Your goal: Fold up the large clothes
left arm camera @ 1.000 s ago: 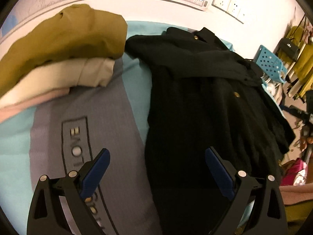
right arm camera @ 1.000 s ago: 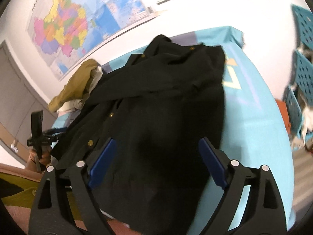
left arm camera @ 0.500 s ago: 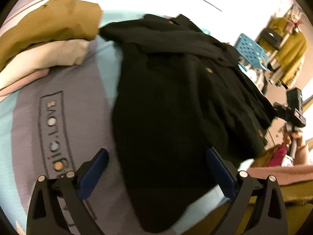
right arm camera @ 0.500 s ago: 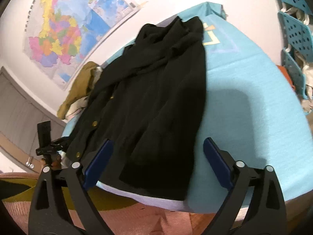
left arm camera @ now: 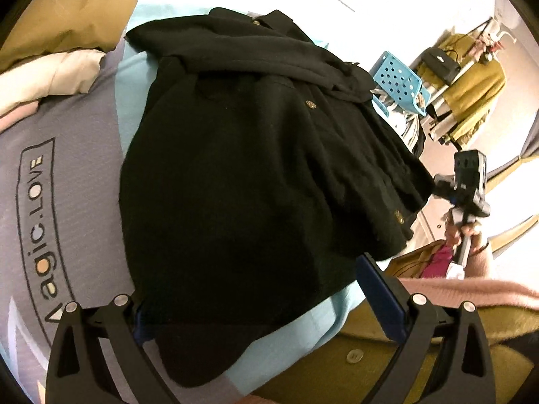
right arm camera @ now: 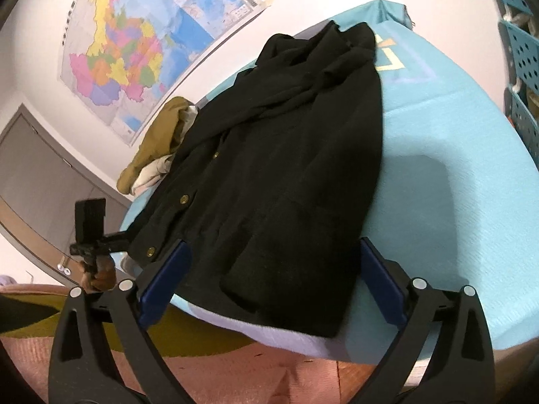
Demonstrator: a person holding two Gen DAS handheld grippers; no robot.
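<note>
Surroundings comprise a stack of folded garments [left arm camera: 57, 30], olive on top of cream, lying on the table cover [left arm camera: 67, 155] just beside the black coat's [left arm camera: 242, 175] collar end; a wall map [right arm camera: 134, 43] hangs behind the table, and a blue perforated basket [left arm camera: 399, 82] and a clothes rack [left arm camera: 465, 77] stand beyond the far edge. Nothing blocks either camera's view of the coat. The coat lies flat along the turquoise and grey cover, a sleeve folded across its chest, brass buttons showing along the front edge, hem at the near table edge. The left gripper [left arm camera: 256, 306] stands wide apart, straddling the hem without pinching it. The right gripper [right arm camera: 274, 288] is opening, hem corner between its blue pads [right arm camera: 380, 286] but not pressed.
</note>
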